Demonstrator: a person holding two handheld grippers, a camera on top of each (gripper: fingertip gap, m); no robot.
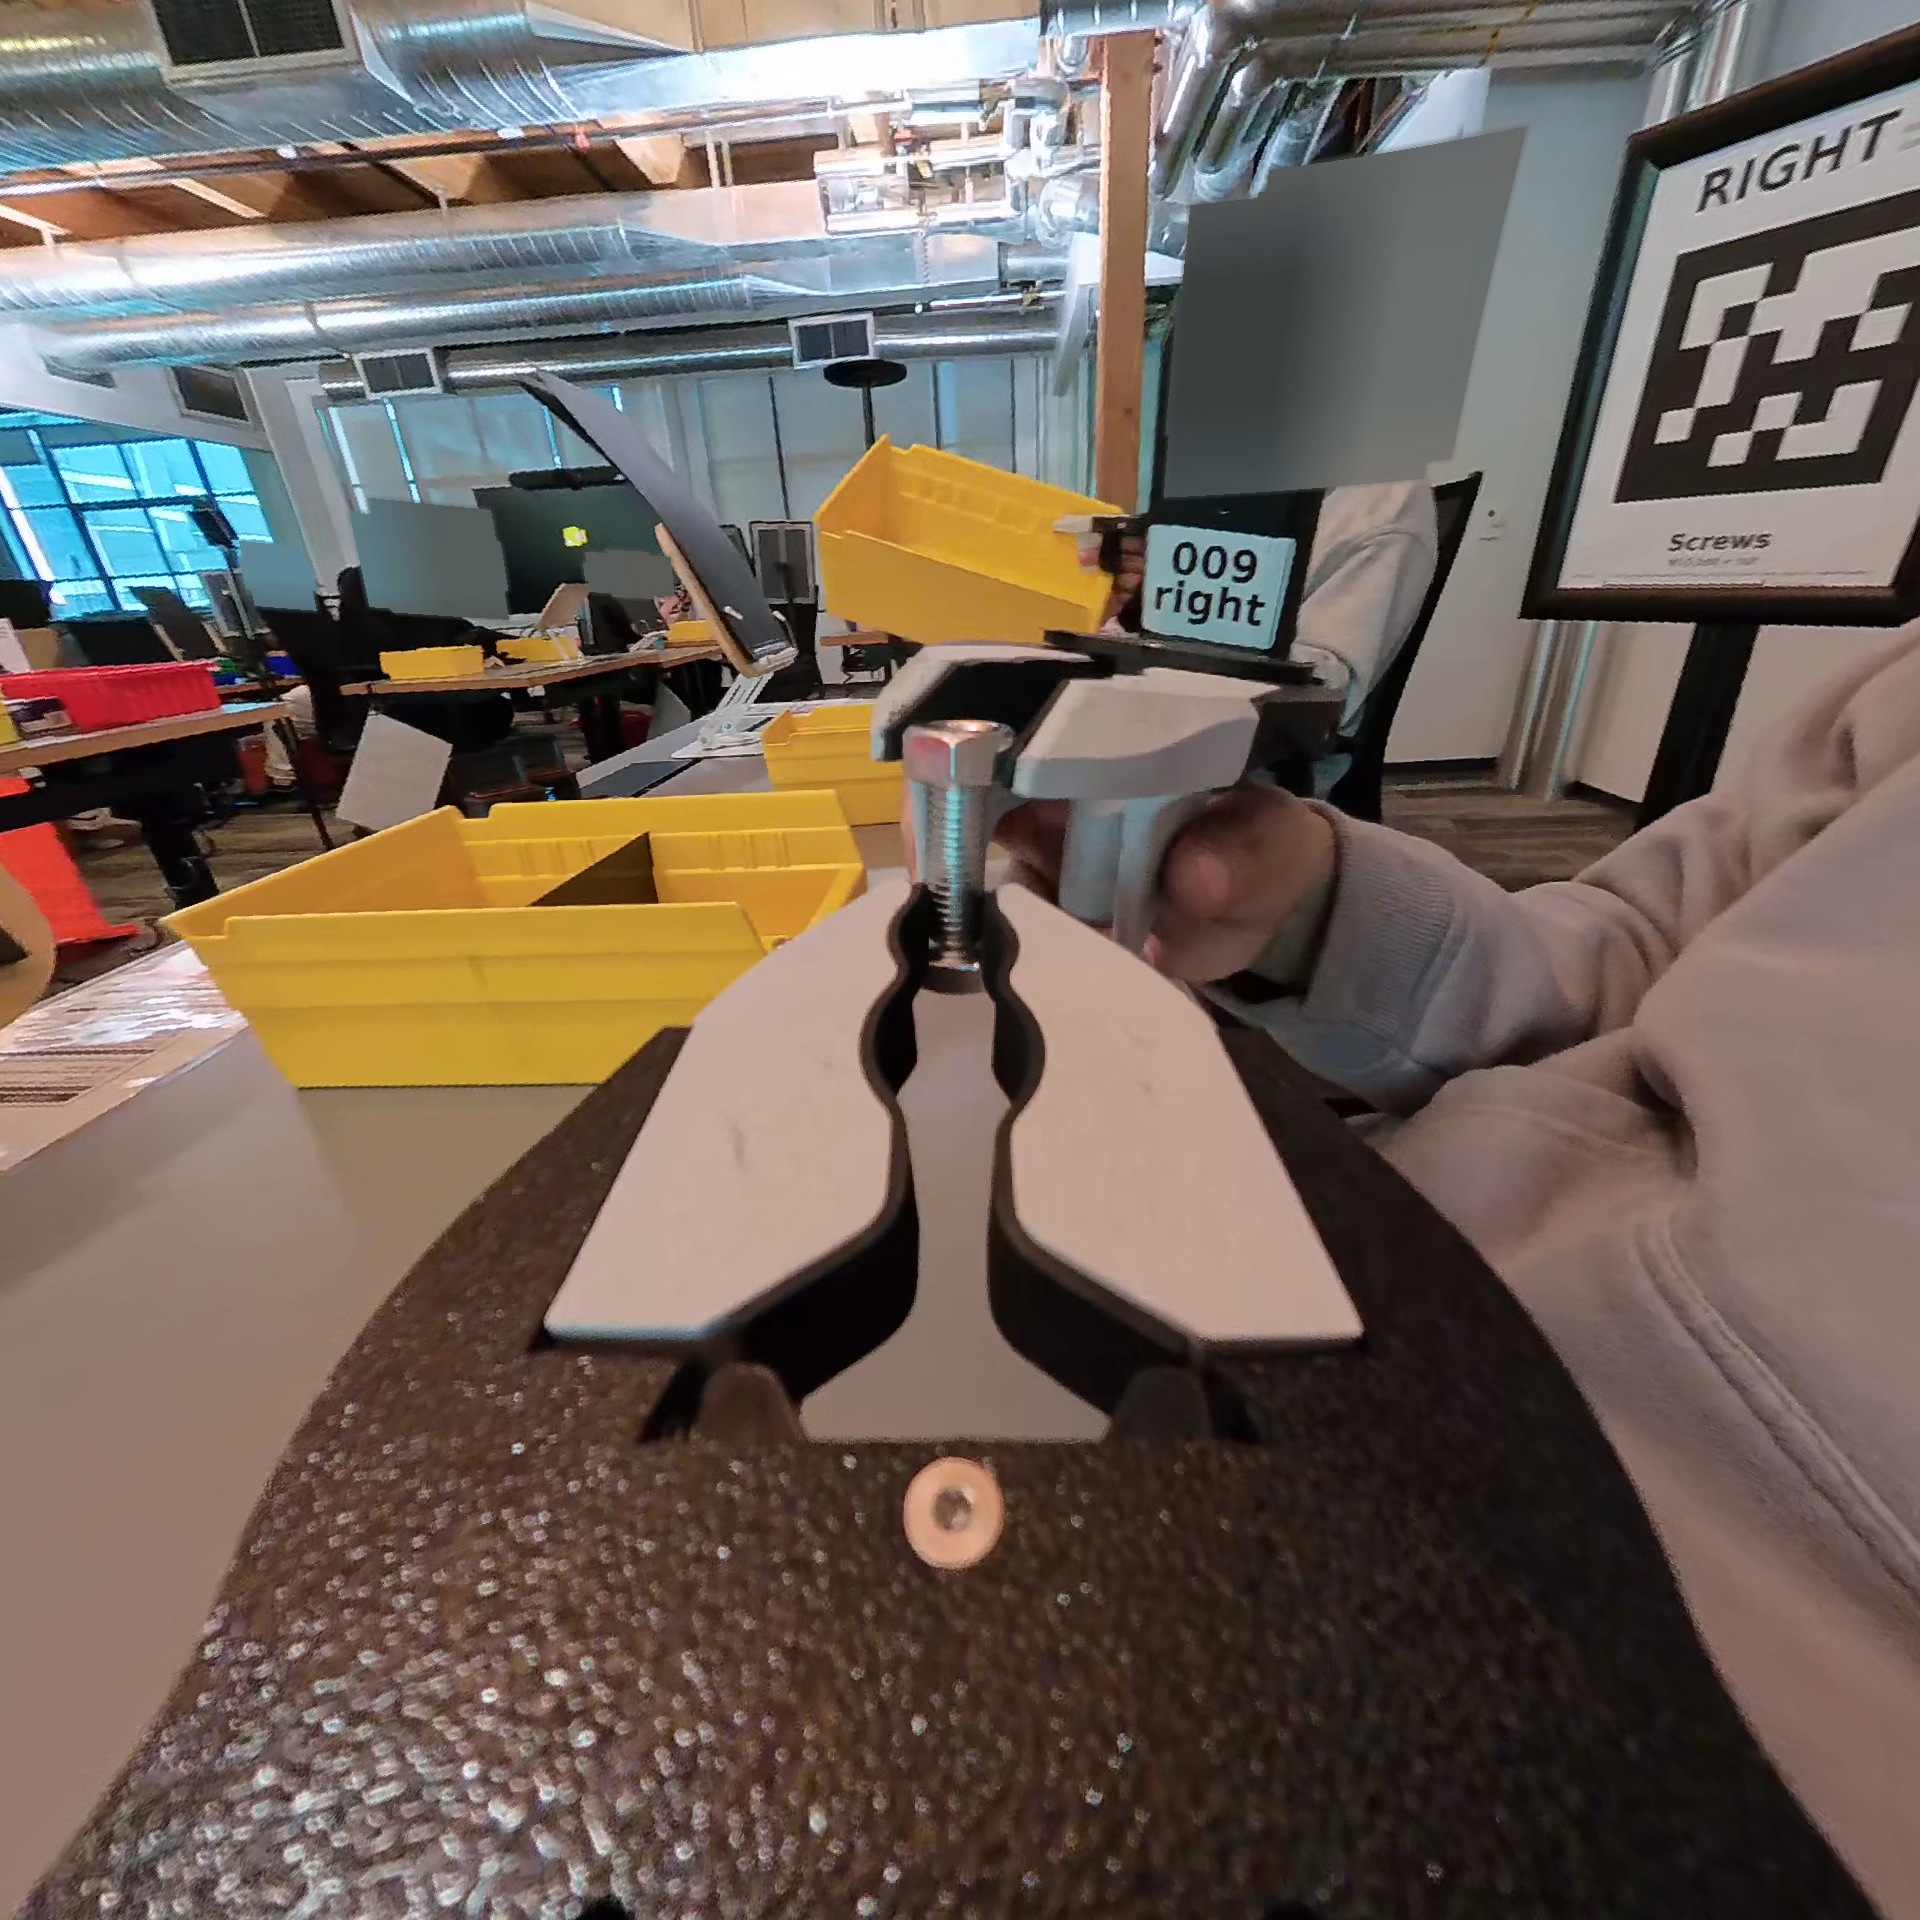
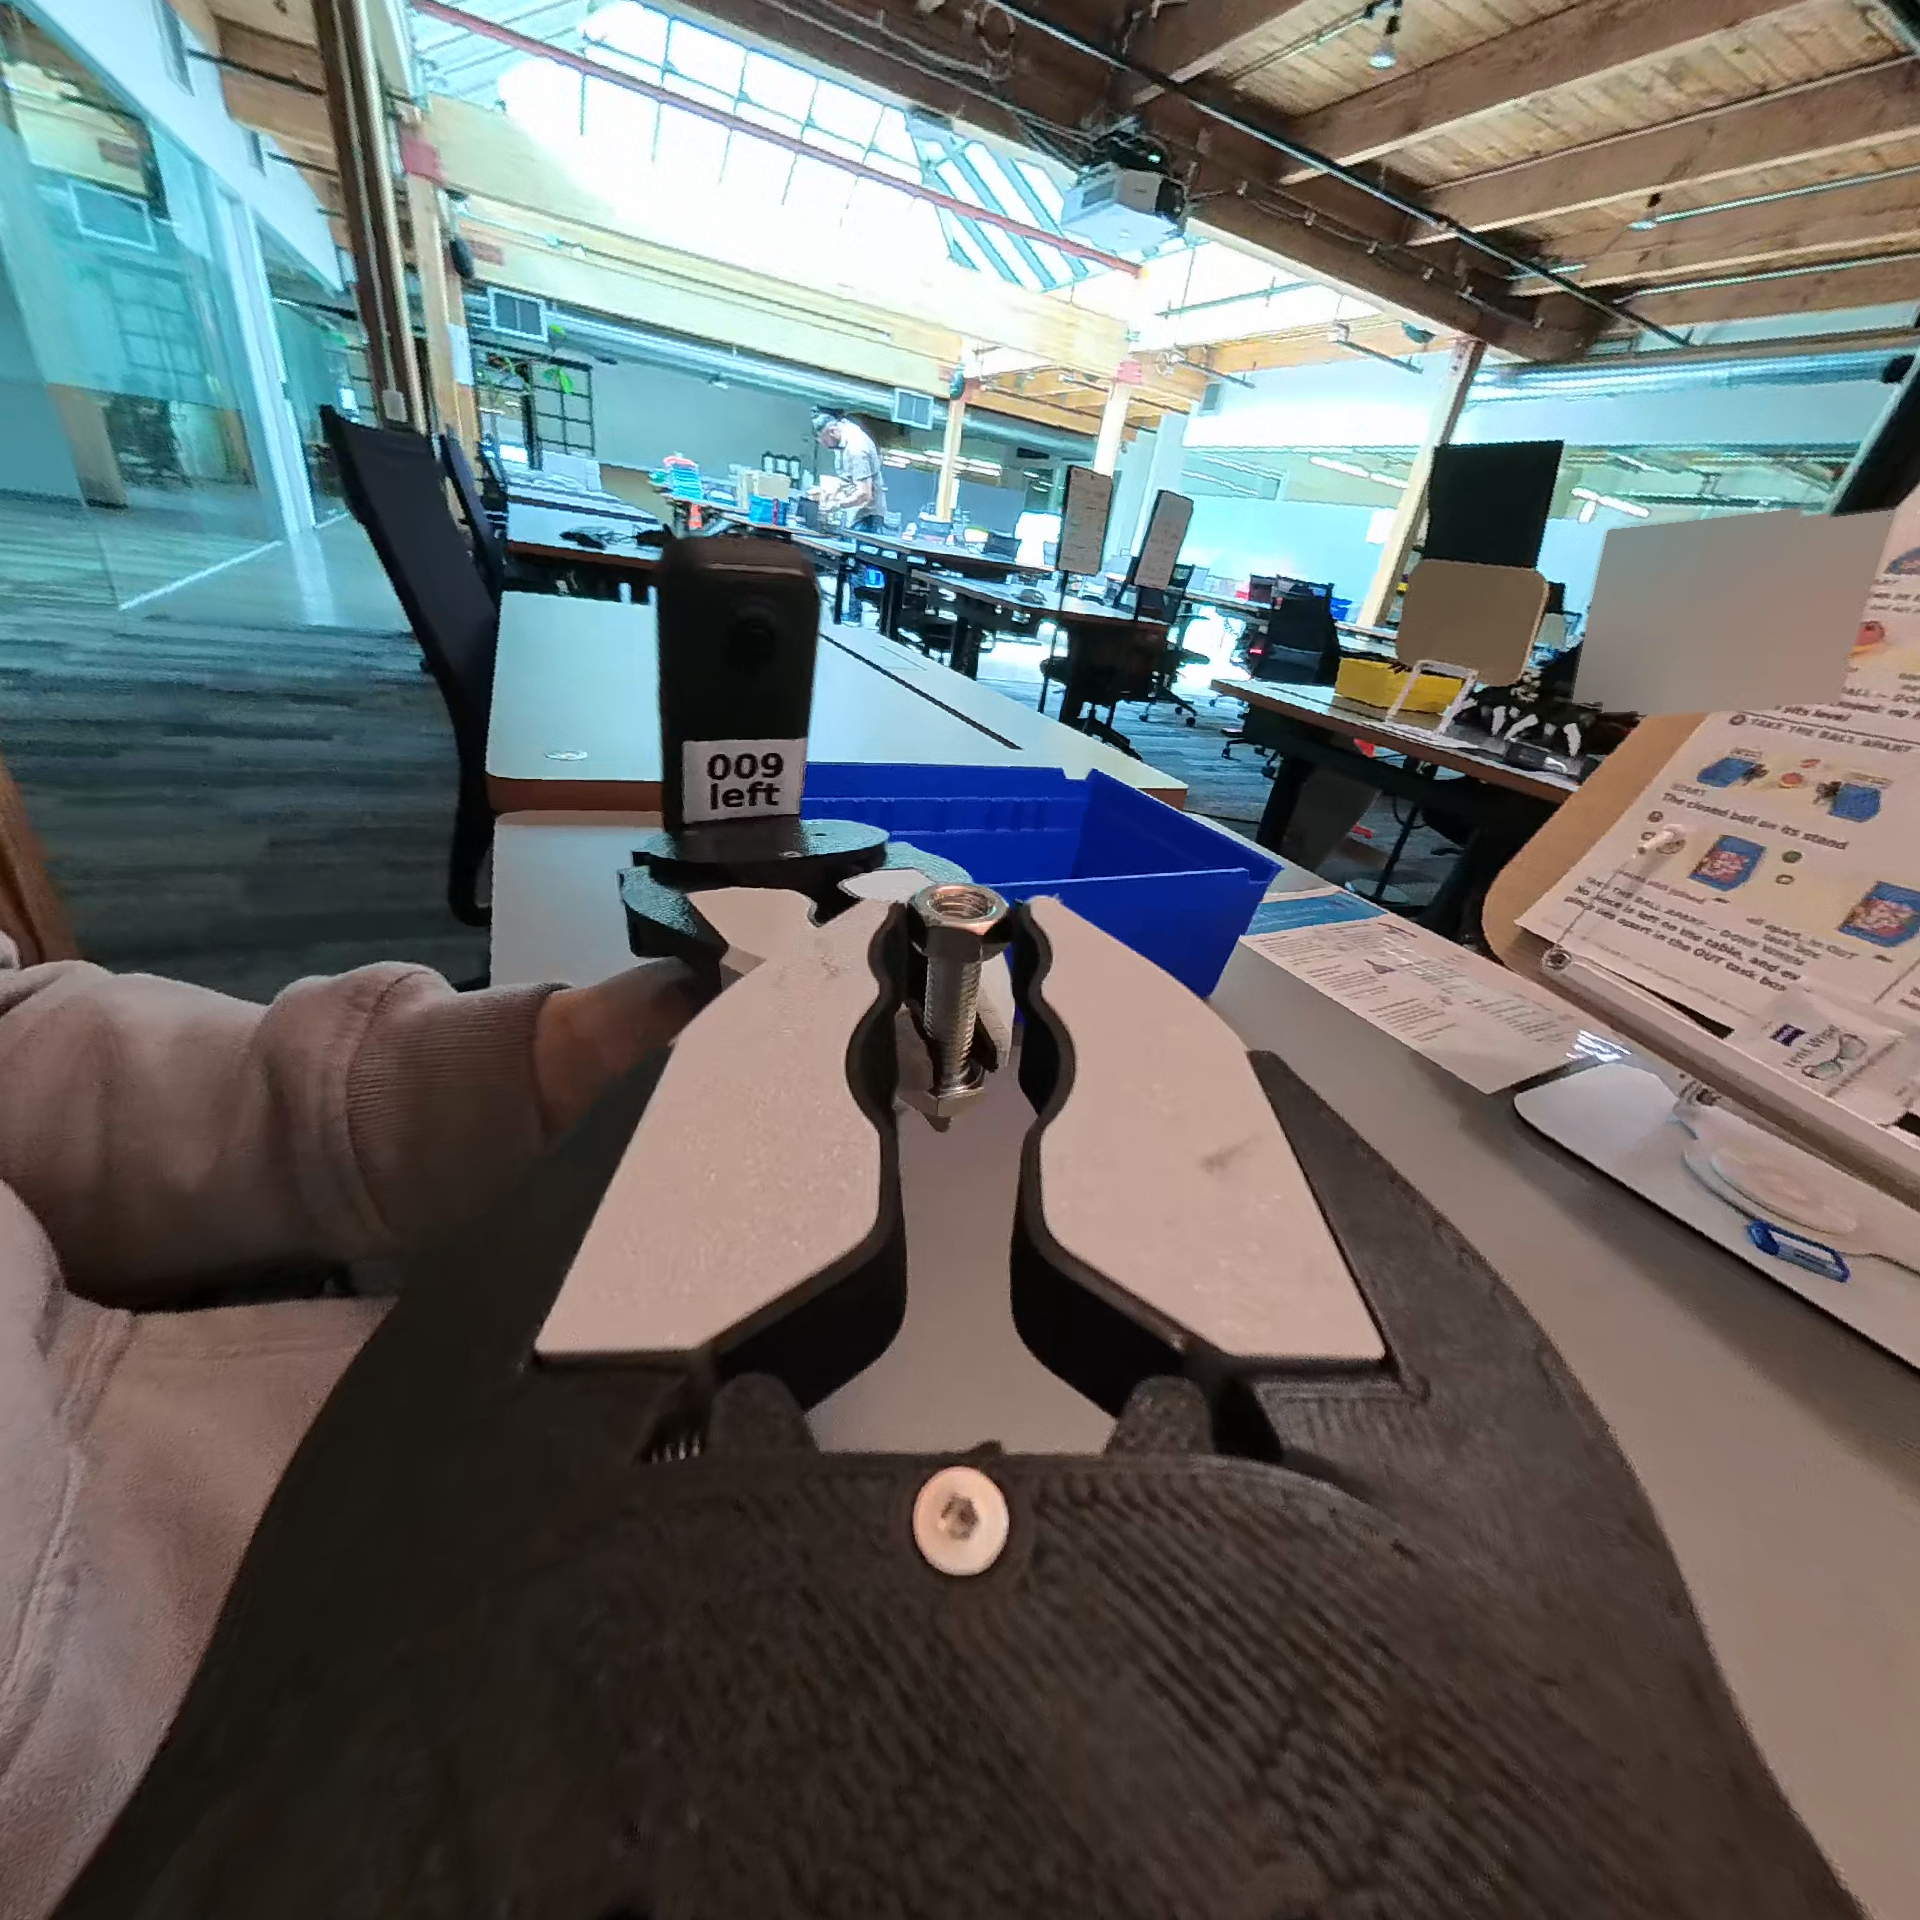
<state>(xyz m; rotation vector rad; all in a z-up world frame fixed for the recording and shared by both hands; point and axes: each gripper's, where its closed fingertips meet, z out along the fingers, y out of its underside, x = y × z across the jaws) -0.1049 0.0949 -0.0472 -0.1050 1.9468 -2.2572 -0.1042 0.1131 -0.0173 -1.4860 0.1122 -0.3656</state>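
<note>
A silver bolt point(image 1: 943, 842) stands upright above the grey table point(image 1: 156, 1247). My left gripper point(image 1: 951, 904) is shut on its threaded shaft near the lower end. A hex nut point(image 1: 956, 753) sits on the bolt's top end. My right gripper point(image 1: 961, 743) comes in from the right, and its fingertips close around the nut. In the right wrist view, my right gripper point(image 2: 956, 925) is shut on the nut point(image 2: 956, 920), with the black pads against its sides. Below it are the shaft point(image 2: 951, 997) and the bolt's flat head point(image 2: 951, 1096). The left gripper point(image 2: 940, 1049) clamps the shaft there.
A large yellow bin point(image 1: 478, 935) stands left of the grippers, with a second one point(image 1: 821, 758) behind it. A blue bin point(image 2: 1091, 862) stands beyond the right gripper. A framed sign point(image 1: 1756, 343) and instruction sheets point(image 2: 1455, 987) are nearby. A person's sleeve point(image 1: 1558, 987) reaches in. Left and right tips are no more than a few centimetres apart.
</note>
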